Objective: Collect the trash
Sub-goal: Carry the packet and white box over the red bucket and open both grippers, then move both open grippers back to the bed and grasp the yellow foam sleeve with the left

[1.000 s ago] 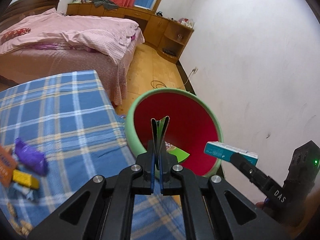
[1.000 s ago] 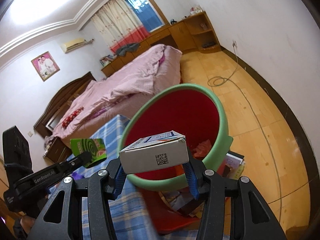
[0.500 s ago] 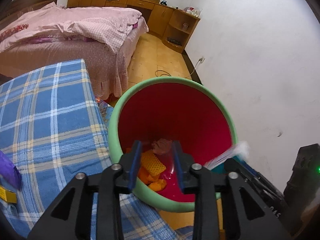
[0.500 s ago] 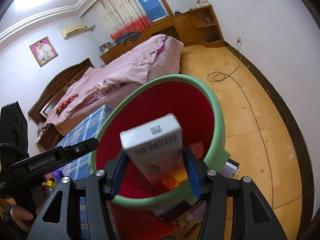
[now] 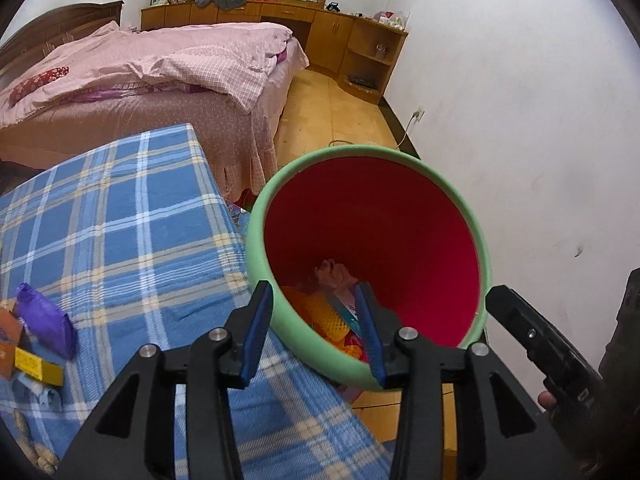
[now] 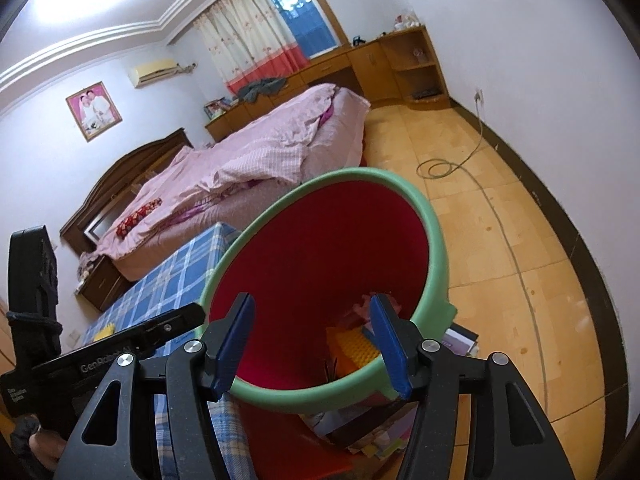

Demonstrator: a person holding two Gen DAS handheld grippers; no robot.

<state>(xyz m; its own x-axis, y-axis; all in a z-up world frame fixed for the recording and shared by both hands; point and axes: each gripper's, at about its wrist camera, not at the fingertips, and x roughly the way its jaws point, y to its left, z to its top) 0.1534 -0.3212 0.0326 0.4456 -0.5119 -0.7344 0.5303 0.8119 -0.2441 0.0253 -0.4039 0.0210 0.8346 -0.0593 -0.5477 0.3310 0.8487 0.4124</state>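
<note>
A trash bin with a green rim (image 5: 280,184) (image 6: 436,240) and red inside stands beside the blue plaid table (image 5: 120,232). Orange mesh trash (image 5: 320,308) (image 6: 356,344) and other scraps lie at its bottom. My left gripper (image 5: 316,332) is open and empty over the bin's near rim. My right gripper (image 6: 312,344) is open and empty over the bin mouth; it also shows at the right edge of the left wrist view (image 5: 536,332). A purple wrapper (image 5: 48,320), a yellow packet (image 5: 36,366) and an orange-brown packet (image 5: 6,340) lie on the table at left.
A bed with pink bedding (image 5: 160,64) (image 6: 260,152) stands behind the table. Wooden cabinets (image 5: 352,48) line the far wall. A cable (image 6: 440,168) lies on the wooden floor. Papers and books (image 6: 460,340) lie under the bin. White wall at right.
The left gripper opened and dropped the green flat packet into the bin. The right gripper tipped the white box down, opened and let it fall in. Both are empty now.
</note>
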